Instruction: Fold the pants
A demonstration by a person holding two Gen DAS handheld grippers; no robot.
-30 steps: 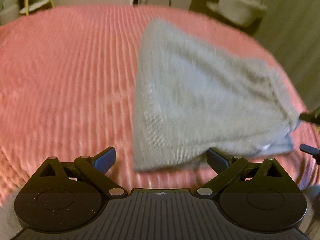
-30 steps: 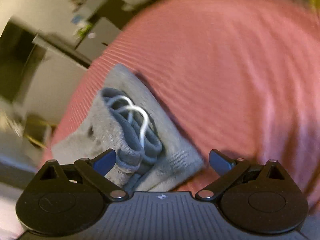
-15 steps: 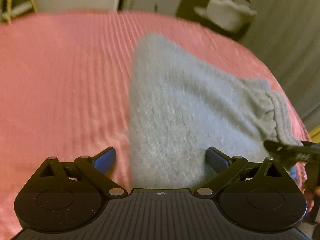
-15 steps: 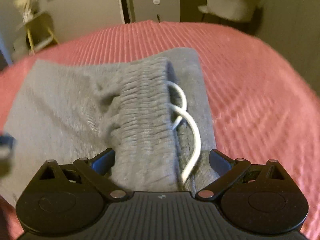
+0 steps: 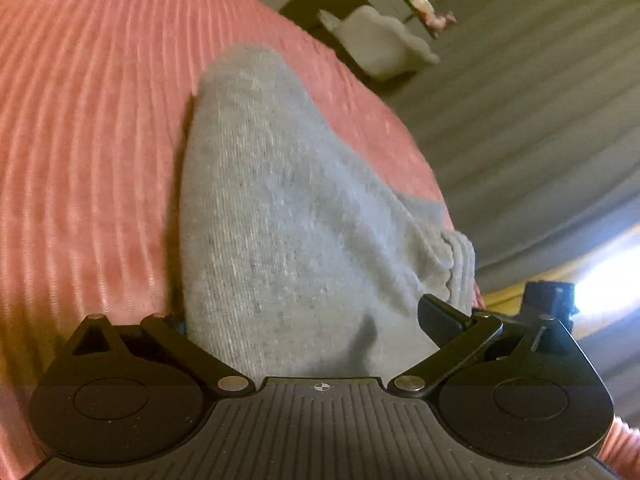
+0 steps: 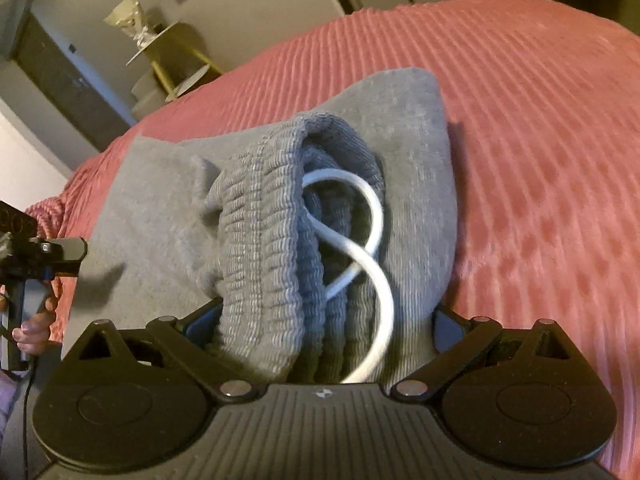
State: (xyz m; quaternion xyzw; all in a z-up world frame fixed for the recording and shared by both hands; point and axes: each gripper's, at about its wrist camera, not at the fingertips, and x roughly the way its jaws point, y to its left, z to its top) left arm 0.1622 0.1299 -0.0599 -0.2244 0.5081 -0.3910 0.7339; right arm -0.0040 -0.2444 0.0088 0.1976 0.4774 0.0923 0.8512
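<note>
Grey sweatpants (image 5: 288,216) lie folded on the pink ribbed bedspread (image 5: 80,128). My left gripper (image 5: 308,320) is open, with the near folded edge of the pants between its fingers. In the right wrist view the ribbed waistband (image 6: 272,248) with its white drawstring (image 6: 360,248) lies on top of the pants. My right gripper (image 6: 320,320) is open, its fingers either side of the waistband end. The left gripper also shows in the right wrist view (image 6: 60,256) at the left edge. The right gripper shows in the left wrist view (image 5: 548,304) at the right.
A grey curtain (image 5: 540,100) hangs beyond the bed's right edge. A white chair (image 5: 380,44) and dark furniture stand behind the bed. A small gold side table (image 6: 172,60) with a vase stands at the back left in the right wrist view.
Both grippers have moved forward onto the pants, so the cloth now lies between their open fingers. The left view has tilted toward the curtain.
</note>
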